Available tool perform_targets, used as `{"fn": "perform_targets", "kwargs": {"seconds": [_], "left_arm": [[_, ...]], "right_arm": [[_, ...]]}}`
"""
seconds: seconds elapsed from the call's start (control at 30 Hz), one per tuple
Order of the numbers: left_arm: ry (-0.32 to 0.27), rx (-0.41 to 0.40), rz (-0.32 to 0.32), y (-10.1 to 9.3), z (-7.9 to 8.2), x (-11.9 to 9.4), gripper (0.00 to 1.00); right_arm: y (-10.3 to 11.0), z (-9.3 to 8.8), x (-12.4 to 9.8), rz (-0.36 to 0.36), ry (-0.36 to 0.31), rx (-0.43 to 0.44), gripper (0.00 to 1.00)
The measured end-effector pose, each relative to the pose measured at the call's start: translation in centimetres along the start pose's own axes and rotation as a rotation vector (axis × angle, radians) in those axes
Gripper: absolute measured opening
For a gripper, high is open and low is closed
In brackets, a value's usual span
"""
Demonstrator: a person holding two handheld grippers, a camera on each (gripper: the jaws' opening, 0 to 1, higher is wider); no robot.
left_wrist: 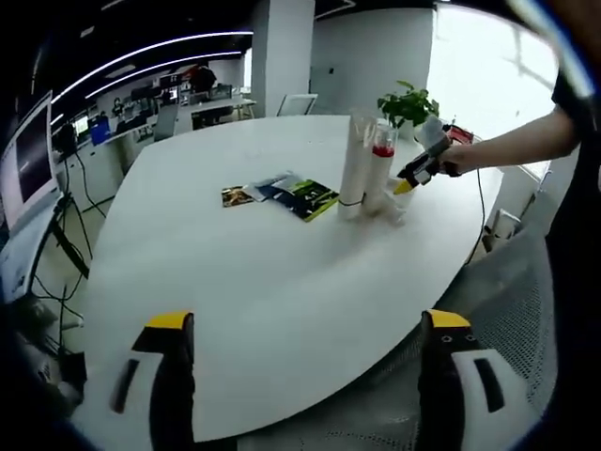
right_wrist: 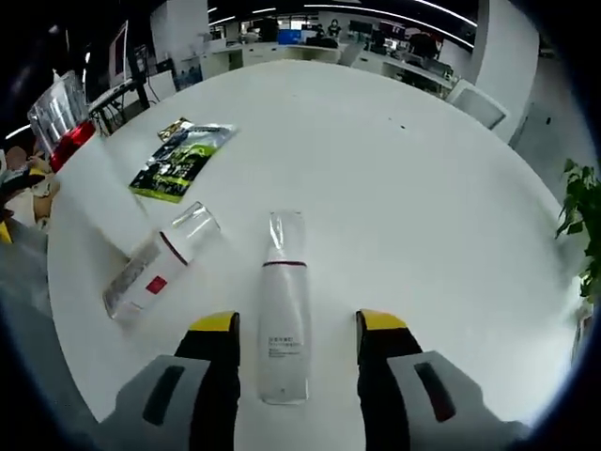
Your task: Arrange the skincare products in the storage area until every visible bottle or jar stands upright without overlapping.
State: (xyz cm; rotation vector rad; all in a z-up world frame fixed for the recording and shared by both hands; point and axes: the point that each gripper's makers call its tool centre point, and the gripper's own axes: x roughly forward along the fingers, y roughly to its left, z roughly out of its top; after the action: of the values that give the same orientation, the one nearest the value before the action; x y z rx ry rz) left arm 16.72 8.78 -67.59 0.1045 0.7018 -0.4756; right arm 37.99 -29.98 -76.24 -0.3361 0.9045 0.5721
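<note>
1. In the right gripper view, the right gripper (right_wrist: 296,331) has its yellow-tipped jaws spread apart on either side of a white bottle with a clear cap (right_wrist: 284,324); whether they touch it I cannot tell.
2. Just beside that bottle, toward the table edge, a second bottle with a red label (right_wrist: 160,262) sits at a slant in the view.
3. Past them, dark green sachets (right_wrist: 180,160) lie flat on the white table (right_wrist: 394,188).
4. In the left gripper view, the left gripper (left_wrist: 310,334) hangs over the near table edge, jaws wide apart with nothing between them.
5. Far across the table, both bottles stand upright, and a person's arm (left_wrist: 521,146) reaches toward them beside a potted plant (left_wrist: 407,105).
</note>
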Motion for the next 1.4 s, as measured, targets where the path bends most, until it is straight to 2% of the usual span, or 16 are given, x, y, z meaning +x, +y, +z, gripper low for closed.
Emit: {"fn": "perform_targets", "kwargs": {"seconds": [0.17, 0.43, 0.87, 0.93, 1.07, 1.4], "left_arm": [[0.001, -0.004, 0.009, 0.2, 0.0, 0.0, 0.97], [0.001, -0.005, 0.017, 0.3, 0.0, 0.0, 0.97], [-0.009, 0.003, 0.021, 0.4, 0.1, 0.0, 0.97], [-0.012, 0.003, 0.018, 0.4, 0.2, 0.0, 0.97], [-0.019, 0.003, 0.01, 0.2, 0.3, -0.1, 0.96], [-0.039, 0.017, -0.022, -0.5, 0.7, -0.2, 0.96]], "right_arm": [[0.3, 0.8, 0.3, 0.018, -0.001, -0.023, 0.42], [0.4, 0.6, 0.7, 0.022, 0.011, -0.046, 0.22], [0.7, 0.2, 0.8, -0.013, 0.029, -0.002, 0.2], [1.4, 0.2, 0.2, -0.003, 0.006, 0.043, 0.2], [1.8, 0.4, -0.3, -0.002, -0.007, 0.035, 0.2], [1.9, 0.9, -2.5, -0.022, -0.094, 0.106, 0.2]]}}
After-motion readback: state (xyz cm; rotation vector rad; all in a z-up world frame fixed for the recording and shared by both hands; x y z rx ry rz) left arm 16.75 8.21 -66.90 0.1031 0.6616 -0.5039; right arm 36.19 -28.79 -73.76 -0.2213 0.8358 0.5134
